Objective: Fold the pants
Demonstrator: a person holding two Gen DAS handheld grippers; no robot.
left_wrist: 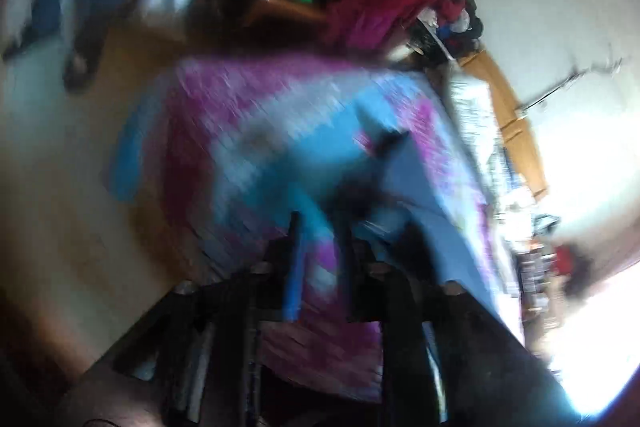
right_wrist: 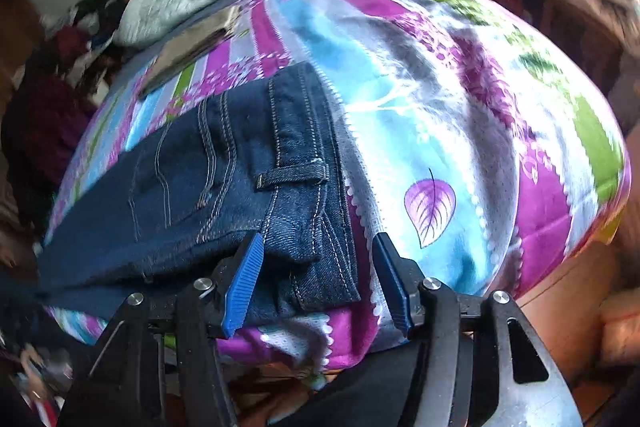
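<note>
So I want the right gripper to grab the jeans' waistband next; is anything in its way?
Nothing visible: the right gripper is open, its fingers straddling the jeans waistband corner on the bedspread.

The left wrist view is taken from high above the bed, tilted and heavily blurred, looking down past the left gripper [left_wrist: 316, 247]. The right wrist view is held low and close at the bed's edge, facing along the mattress. The purple, blue and white patterned bedspread [left_wrist: 248, 107] [right_wrist: 460, 75] is shared by the 2 views
</note>
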